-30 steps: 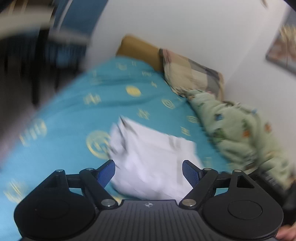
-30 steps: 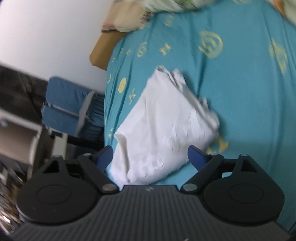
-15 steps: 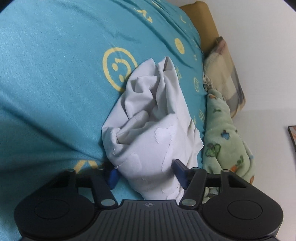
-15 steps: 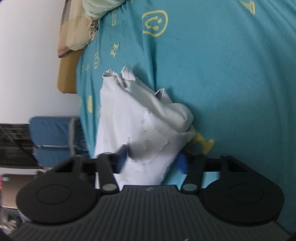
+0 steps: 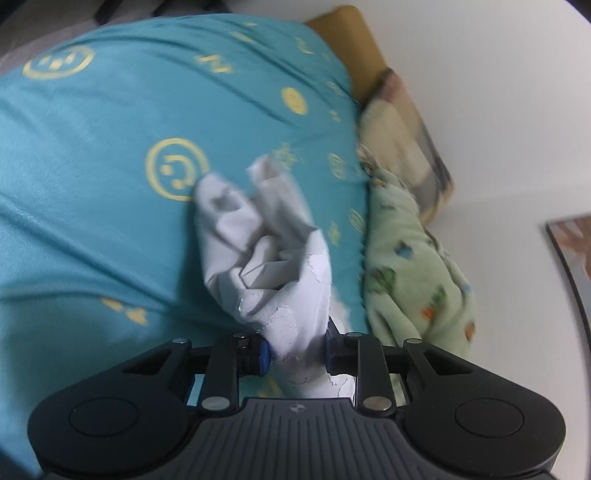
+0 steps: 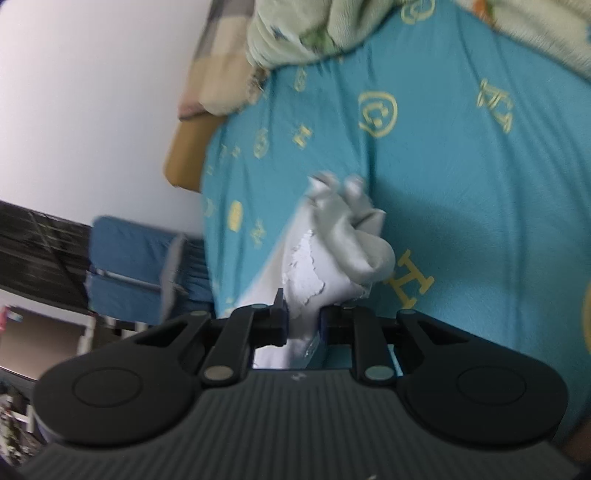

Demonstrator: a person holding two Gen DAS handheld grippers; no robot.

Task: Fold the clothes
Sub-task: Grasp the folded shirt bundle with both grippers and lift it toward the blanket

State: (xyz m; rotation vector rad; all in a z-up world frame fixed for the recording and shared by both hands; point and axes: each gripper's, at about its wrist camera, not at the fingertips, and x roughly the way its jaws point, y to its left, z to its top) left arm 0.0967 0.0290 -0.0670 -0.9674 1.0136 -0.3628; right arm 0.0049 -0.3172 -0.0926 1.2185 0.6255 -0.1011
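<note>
**Both grippers clamped on the white garment above the bed**

Left wrist view: your left gripper (image 5: 297, 350) has its 2 blue-padded fingers (image 5: 264, 352) pressed in against a bunch of the white garment (image 5: 266, 251), so it is grasping the cloth. The garment runs forward from the pads as a crumpled, twisted mass, with 2 loose ends pointing away from you. Part of its surface shows a cracked, flaking white print close to the fingers. Under it lies the teal bedsheet (image 5: 92, 184) with yellow smiley and letter motifs; you cannot tell from this view how much of the garment rests on the sheet. To the right of the garment, a pale green fleece blanket (image 5: 410, 266) with small coloured figures lies along the bed's edge, and beyond it sits a checked pillow (image 5: 402, 129) against a tan headboard (image 5: 351, 44). A framed picture (image 5: 572, 266) shows on the white wall at far right.

Right wrist view: your right gripper (image 6: 303, 325) is likewise clenched on the white garment (image 6: 343, 240), with cloth squeezed between the 2 fingers and spilling out behind them. The garment bunches into a rounded lump ahead of the pads, over the teal bedsheet (image 6: 480, 203). The green fleece blanket (image 6: 295, 33) and checked pillow (image 6: 218, 74) sit at the top. A blue chair (image 6: 133, 266) stands beside the bed at left.
</note>
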